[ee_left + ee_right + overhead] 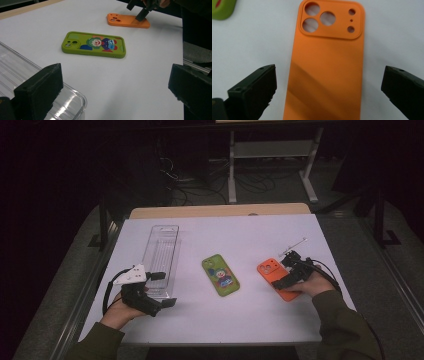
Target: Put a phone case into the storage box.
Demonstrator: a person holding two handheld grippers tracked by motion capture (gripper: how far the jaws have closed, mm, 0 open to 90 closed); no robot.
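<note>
An orange phone case (272,271) (327,62) lies back up on the white table (240,235), right of centre. My right gripper (286,270) (327,90) hovers low over its near end, open, one jaw to each side of the case; whether they touch it I cannot tell. A green phone case with a clown picture (220,275) (93,44) lies at mid table. My left gripper (164,289) (115,95) is open and holds nothing, with one jaw over the near end of a clear plastic tray (161,250) (75,100).
The long clear tray runs away from me along the table's left part. A wooden strip (220,211) borders the far edge. Behind stand a desk frame (270,150) and floor cables (200,185). Bare white surface lies between the two cases.
</note>
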